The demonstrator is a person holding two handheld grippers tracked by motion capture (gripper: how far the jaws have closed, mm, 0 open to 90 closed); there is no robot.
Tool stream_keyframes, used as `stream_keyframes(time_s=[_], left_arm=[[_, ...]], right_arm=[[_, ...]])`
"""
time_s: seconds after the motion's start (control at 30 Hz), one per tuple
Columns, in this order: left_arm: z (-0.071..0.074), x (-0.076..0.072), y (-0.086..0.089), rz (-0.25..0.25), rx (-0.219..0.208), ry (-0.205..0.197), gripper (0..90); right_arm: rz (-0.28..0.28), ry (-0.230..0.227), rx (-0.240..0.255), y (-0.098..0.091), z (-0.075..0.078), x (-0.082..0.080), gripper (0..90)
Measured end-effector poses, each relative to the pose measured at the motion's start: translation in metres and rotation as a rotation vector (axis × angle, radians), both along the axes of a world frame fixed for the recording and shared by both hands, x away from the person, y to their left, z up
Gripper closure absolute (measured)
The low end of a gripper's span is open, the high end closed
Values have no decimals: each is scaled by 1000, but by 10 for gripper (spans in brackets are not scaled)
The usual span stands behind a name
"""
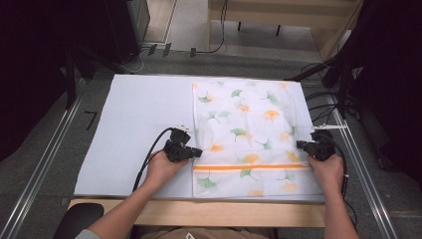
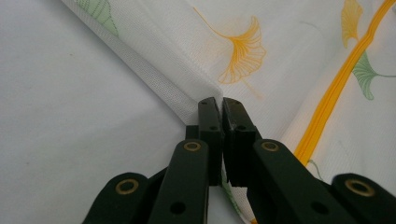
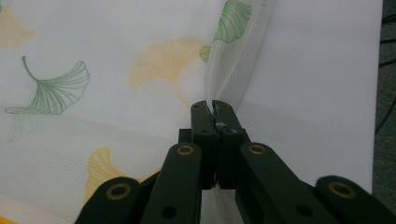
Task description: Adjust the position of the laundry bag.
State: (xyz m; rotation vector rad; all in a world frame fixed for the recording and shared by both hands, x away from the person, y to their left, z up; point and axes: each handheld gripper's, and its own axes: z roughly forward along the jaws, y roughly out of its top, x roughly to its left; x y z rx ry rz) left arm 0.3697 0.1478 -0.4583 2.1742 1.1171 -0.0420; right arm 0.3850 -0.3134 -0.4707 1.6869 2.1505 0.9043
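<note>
Seen from the high view: a desk (image 1: 134,129) covered by a white sheet, wooden front edge toward the person, grey floor and metal rails to either side, dark equipment and cables at the far corners. Spread flat over the right half of that desk: a white mesh laundry bag (image 1: 249,124) printed with green and orange ginkgo leaves, far edge reaching the back of the desk, near edge close to the front. Across the near part of the bag: an orange zipper (image 1: 249,168), running side to side. At the bag's left edge, just beyond the zipper line: left tongs (image 1: 196,152), held in the left hand (image 1: 161,169), black cable curling back toward the forearm. At the bag's right edge, at about the same depth: right tongs (image 1: 300,145), held in the right hand (image 1: 326,169). In the left gripper view: jaws clamped together on the hemmed mesh edge, fabric drawn up into a small peak at the tips, orange leaf just beyond, zipper slanting off to the right. In the right gripper view: jaws likewise closed on the bag's border, a ridge of mesh rising from the tips, bare white sheet off to the right.
</note>
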Motion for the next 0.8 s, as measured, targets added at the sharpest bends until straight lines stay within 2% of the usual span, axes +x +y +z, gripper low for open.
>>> stream_keyframes(time_s=[0.1, 0.27, 0.4, 0.5, 0.63, 0.7, 0.8], left_arm=[[3, 1, 3, -7, 13, -7, 882], [6, 2, 7, -5, 5, -7, 883], [10, 6, 14, -9, -24, 18, 883], [12, 6, 19, -6, -16, 8, 886], [13, 7, 22, -10, -4, 19, 893], [17, 7, 27, -6, 1, 11, 892], [20, 7, 32, -1, -7, 6, 892]], right_arm=[[9, -1, 9, 0, 2, 0, 900], [16, -5, 7, 2, 4, -1, 900], [21, 3, 27, 4, 7, -1, 900], [30, 12, 40, 7, 8, 0, 900], [46, 8, 29, 12, 9, 1, 900], [56, 8, 34, 15, 10, 1, 900], [63, 11, 40, 17, 11, 2, 900]])
